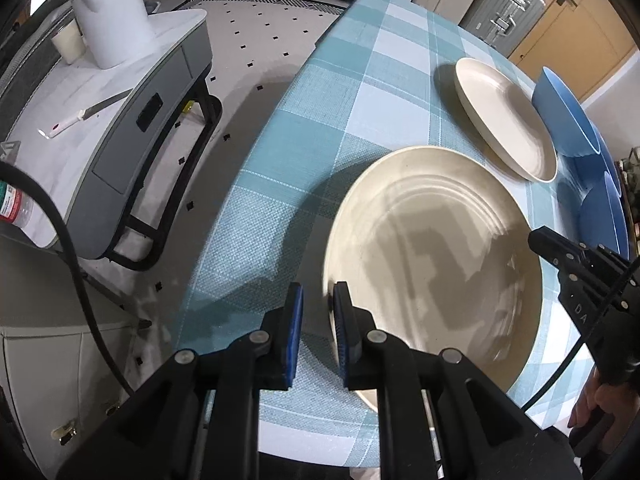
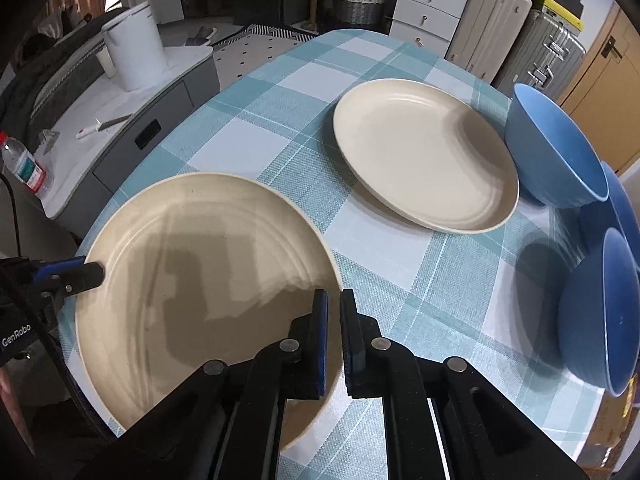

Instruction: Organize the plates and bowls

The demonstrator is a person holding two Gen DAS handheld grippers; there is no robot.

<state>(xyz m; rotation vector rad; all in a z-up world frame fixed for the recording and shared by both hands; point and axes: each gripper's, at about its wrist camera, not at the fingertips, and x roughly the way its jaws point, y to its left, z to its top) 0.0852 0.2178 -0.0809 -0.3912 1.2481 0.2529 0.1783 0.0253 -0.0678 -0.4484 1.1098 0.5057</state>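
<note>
Two hand-held grippers take a large round cream plate with ringed grooves (image 2: 208,280) by opposite edges, a two-sided hold that looks meant to lift it level off the teal-and-white checked tabletop (image 2: 380,248).

In the right wrist view, lower centre, the right gripper (image 2: 334,312) has its jaws nearly shut, the plate's near-right rim passing between the blue pads, apparently pinched.

In the left wrist view, lower centre, the left gripper (image 1: 318,304) stands with jaws narrowly parted; the plate's left rim meets the right-hand pad, but whether the other pad presses is unclear.

A second cream plate (image 2: 426,156) lies apart, upper right of the right wrist view, likely the stacking spot. Three blue ceramic bowls (image 2: 556,148) crowd the right edge.
</note>
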